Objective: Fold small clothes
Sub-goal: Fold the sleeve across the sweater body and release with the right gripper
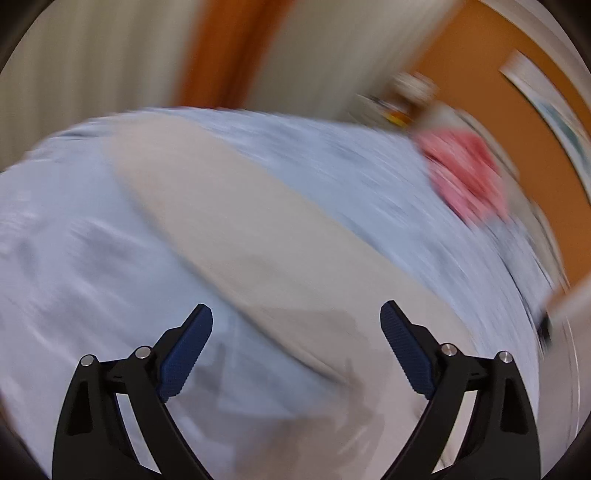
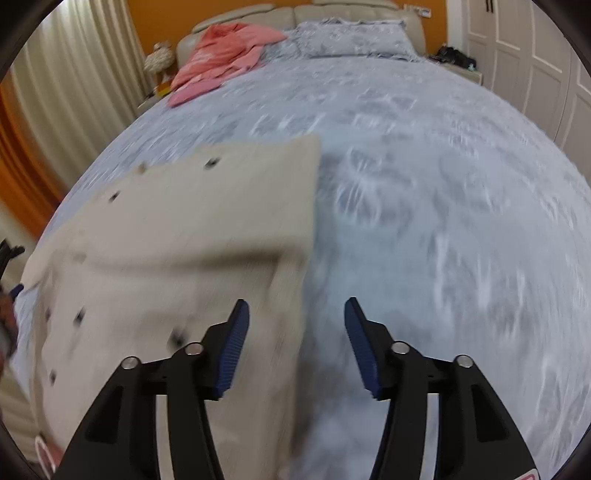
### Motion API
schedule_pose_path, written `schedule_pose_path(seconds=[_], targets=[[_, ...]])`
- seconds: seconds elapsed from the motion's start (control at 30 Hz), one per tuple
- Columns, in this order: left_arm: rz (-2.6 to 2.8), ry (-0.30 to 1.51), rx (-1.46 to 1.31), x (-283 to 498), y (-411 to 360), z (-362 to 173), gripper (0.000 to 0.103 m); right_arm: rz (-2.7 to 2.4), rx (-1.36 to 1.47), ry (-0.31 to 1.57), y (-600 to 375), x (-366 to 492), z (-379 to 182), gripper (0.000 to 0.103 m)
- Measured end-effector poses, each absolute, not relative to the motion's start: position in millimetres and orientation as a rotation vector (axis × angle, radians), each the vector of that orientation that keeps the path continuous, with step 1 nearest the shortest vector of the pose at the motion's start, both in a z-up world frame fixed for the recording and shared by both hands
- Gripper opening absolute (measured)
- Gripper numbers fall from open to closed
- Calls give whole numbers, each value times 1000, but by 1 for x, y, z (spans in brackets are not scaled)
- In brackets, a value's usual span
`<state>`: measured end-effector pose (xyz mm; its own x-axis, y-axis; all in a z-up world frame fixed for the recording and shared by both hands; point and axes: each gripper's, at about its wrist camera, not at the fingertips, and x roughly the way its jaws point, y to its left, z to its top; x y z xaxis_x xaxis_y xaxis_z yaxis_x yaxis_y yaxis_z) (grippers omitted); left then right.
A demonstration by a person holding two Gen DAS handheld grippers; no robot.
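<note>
Right gripper [image 2: 296, 347] is spread wide with nothing between the blue pads [image 2: 233, 350], hanging just above the bed. Its left finger sits over the right edge of the beige garment [image 2: 177, 258], and the other finger is out over bare bedspread [image 2: 443, 203]. Can't tell if the finger actually touches the cloth.

The beige garment is the landmark here. It lies flat on the blue-and-white patterned bedspread near the foot end, with a folded layer on top whose straight edge runs across it. Small dark dots are scattered over the fabric. The right side of it is a clean vertical edge.

Left gripper [image 1: 296, 350] is also wide open and holding nothing. That view is really smeared with motion blur, so details are mushy. The same beige garment [image 1: 240, 229] shows up as a long pale strip running diagonally ahead of the fingers, with its near end down between them.

Far beyond the beige garment, up by the headboard [image 2: 306, 11], there's a pink garment [image 2: 221, 55] in a loose heap, well apart from the beige one. A pillow [image 2: 347, 40] in the same pattern as the bedspread sits to the right of the pink heap. Cream curtains [image 2: 74, 74] and an orange wall [image 2: 159, 18] are off to the left of the garment, white wardrobe doors [image 2: 524, 62] to the far right.
</note>
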<state>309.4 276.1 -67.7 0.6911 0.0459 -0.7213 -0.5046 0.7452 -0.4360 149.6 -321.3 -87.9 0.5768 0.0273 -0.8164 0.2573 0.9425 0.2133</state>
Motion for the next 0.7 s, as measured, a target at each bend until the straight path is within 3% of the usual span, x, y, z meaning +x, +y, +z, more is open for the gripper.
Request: schedule_pose_path(seconds=[0.23,0.3,0.4,0.43,0.5,0.57,0.7], targets=[[692,723,-981,314,442,-100,90,-70,312,1046,-270,103,-99,60],[696,748,-999,320,452,-109,90,-81,295,1043,-269,103,-99,69],[686,802,-860,346,443,-104,88,-109,315,1091,-272,106,-110,69],[647,827,-805,358,441,-102,81,-120,333,1105,-274,107,-114,69],[553,855,-760,371,433,-100,34,-138,371,1110,-281,105,-117,69],[477,867,-774,385,427,-93,9,-150,407,1100,-287,102,-118,69],[378,676,-700,386,375,-27,9,-166,462,1080,-296,98,-118,69]])
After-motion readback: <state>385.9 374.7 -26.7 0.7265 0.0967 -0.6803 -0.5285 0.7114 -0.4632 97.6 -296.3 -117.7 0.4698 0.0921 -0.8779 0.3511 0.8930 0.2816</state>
